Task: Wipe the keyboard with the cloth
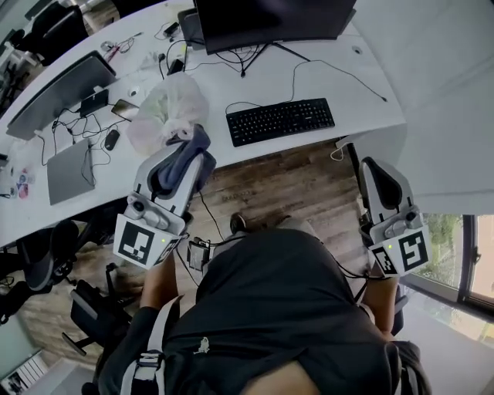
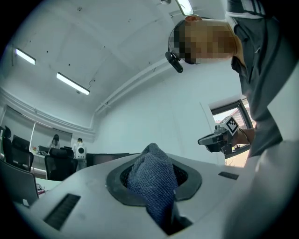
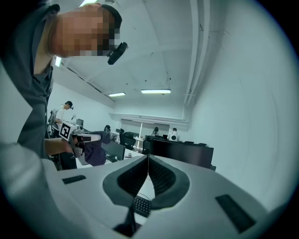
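The black keyboard (image 1: 279,119) lies on the white desk (image 1: 370,85), in front of me. My left gripper (image 1: 187,154) is held over the floor just short of the desk's edge. It is shut on a blue-grey cloth (image 1: 179,160), which bulges out between the jaws (image 2: 154,179). My right gripper (image 1: 372,168) hovers to the right of the desk's corner, its jaws pressed together (image 3: 148,173) with nothing between them. In the right gripper view a bit of the keyboard (image 3: 141,206) shows below the jaws, and the left gripper (image 3: 79,137) with the cloth (image 3: 96,153) shows at the left.
A dark monitor (image 1: 270,19) stands behind the keyboard, with cables trailing from it. A crumpled plastic bag (image 1: 166,108), a mouse (image 1: 112,139), a laptop (image 1: 69,170) and a second monitor (image 1: 54,96) fill the desk's left part. Office chairs (image 1: 85,308) stand lower left on the wood floor (image 1: 293,185).
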Tool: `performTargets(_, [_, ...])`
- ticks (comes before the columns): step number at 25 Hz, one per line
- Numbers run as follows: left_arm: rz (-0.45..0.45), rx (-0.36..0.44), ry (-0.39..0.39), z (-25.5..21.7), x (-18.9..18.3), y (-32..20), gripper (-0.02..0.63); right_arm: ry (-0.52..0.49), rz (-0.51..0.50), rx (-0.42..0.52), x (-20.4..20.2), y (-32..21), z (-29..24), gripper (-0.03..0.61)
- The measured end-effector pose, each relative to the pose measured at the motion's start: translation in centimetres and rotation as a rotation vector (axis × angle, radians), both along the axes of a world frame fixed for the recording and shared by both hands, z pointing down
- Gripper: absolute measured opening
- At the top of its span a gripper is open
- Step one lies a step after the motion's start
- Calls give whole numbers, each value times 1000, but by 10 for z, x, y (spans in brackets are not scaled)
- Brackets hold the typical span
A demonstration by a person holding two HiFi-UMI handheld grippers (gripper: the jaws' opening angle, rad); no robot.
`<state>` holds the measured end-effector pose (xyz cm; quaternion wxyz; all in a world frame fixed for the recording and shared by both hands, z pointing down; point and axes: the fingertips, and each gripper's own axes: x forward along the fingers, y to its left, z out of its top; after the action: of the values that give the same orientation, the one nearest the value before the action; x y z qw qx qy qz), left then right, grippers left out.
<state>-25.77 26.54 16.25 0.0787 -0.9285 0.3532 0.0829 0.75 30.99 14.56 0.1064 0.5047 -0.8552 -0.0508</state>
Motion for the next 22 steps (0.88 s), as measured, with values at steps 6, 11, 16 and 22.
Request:
performTargets(6, [0, -59, -18, 16, 22, -24, 72, -14, 9, -66, 20, -26, 20, 9])
performTargets(11, [-38, -91, -81, 23, 54, -46, 72, -50, -49, -58, 45, -62, 28, 9])
performTargets(16, [-83, -145, -156, 30, 102, -67, 72, -102, -103, -68, 92, -100, 32, 9])
performTargets(22, [-173, -222, -212, 65, 142, -97, 72, -129, -150, -116, 144, -145, 57, 9])
